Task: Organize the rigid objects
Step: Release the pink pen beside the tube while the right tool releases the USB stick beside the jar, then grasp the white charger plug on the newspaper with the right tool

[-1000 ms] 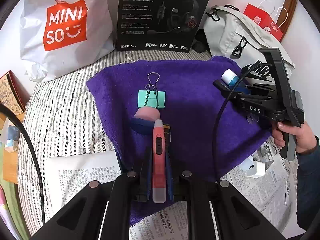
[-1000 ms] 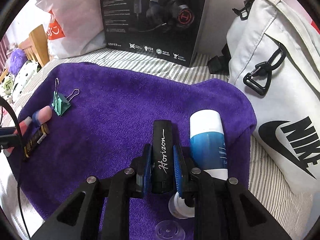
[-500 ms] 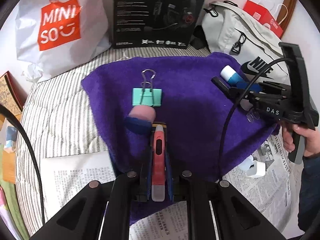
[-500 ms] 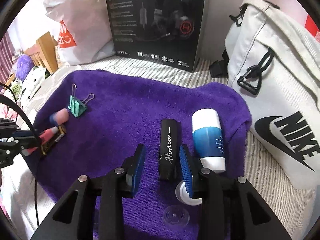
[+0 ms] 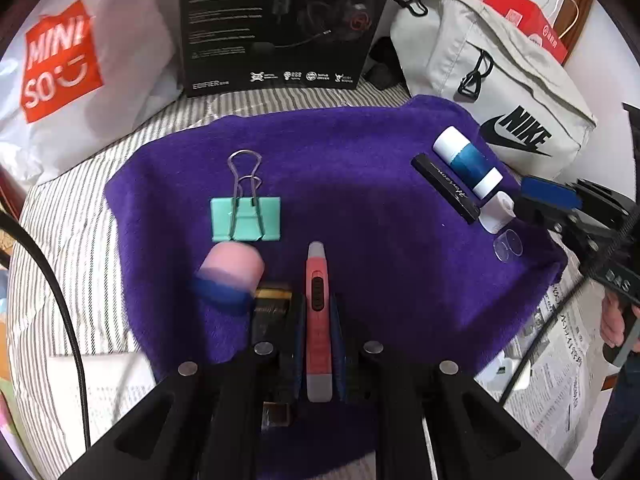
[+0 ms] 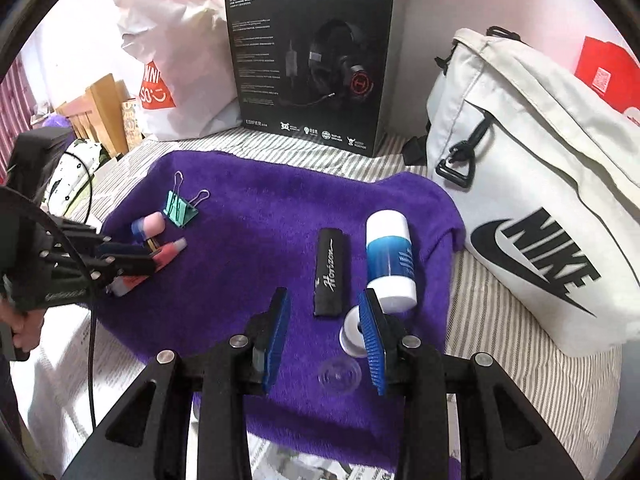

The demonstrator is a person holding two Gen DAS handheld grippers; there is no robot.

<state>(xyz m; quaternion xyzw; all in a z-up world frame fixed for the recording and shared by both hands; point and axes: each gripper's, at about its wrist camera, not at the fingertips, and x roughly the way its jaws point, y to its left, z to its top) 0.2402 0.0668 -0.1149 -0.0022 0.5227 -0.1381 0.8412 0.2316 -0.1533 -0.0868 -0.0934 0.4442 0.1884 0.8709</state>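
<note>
My left gripper (image 5: 318,320) is shut on a red utility knife (image 5: 317,292) low over the purple towel (image 5: 360,152). Just left of it lie a pink and blue eraser (image 5: 232,270) and a black and gold item (image 5: 274,300). A green binder clip (image 5: 245,218) sits beyond them. My right gripper (image 6: 324,336) stands open at the towel's right end, its pads touching nothing. Just ahead of it lies a black bar marked Horizon (image 6: 330,272). Beside the bar are a blue and white stick (image 6: 390,264), a white ring-shaped cap (image 6: 350,330) and a clear cap (image 6: 340,374).
A Miniso bag (image 5: 64,60), a black headset box (image 5: 280,24) and a white Nike bag (image 6: 532,220) stand along the back on the striped sheet (image 5: 72,208). Newspaper (image 5: 560,368) and a white plug (image 5: 500,368) lie at the towel's near right.
My right gripper has opened, left the black bar on the towel and drawn back upward. My left gripper has carried the red knife to the right of the eraser.
</note>
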